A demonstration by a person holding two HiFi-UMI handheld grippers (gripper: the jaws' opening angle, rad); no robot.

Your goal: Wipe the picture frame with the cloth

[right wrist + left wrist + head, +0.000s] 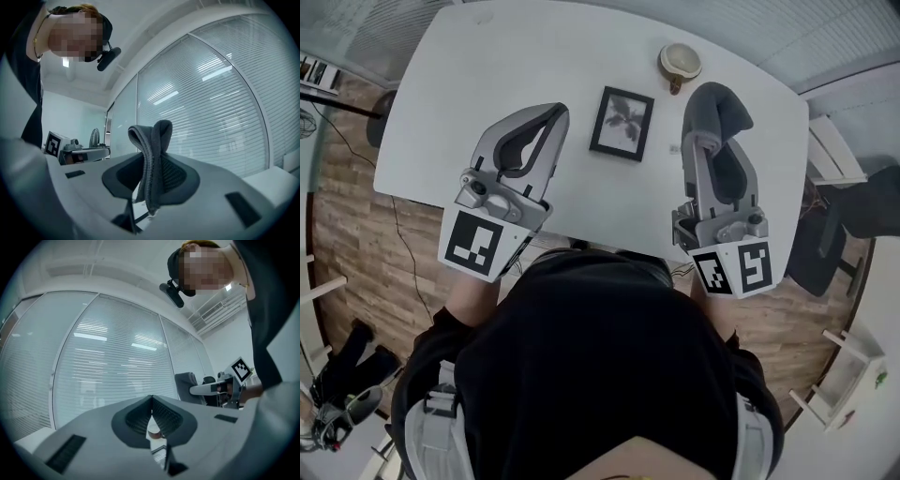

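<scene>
Right gripper [712,131], seen from the head view, is clenched on a dark grey cloth [724,101]. In the right gripper view the folded cloth is pinched between the two ribbed pads. One loop of it rises above the jaw tips, and a shorter end hangs below them. Left gripper [555,116] has its jaws pressed together with nothing between them; in the left gripper view the two pads meet along a single seam. Both grippers are held over the near half of a white table [487,75], pointing away from the person, with their marker cubes nearest the body.

Picture frame [622,124], the thing to be wiped, lies flat on the table between the two grippers and touches neither. It has a black border and a pale mat around a dark plant print, and it sits slightly skewed to the table edge. The cloth is just right of the frame and clear of it.

Cream cup [681,61] with a brown handle stands beyond the frame, near the table's far edge and close to the cloth's upper end. A small part of it shows through the gap under the left gripper's closed pads.

Person's black top [600,366] fills the lower part of the head view. Slatted window blinds [220,108] form the background in both gripper views. Wooden floor [347,216] surrounds the table, and a black chair [853,220] stands at its right.
</scene>
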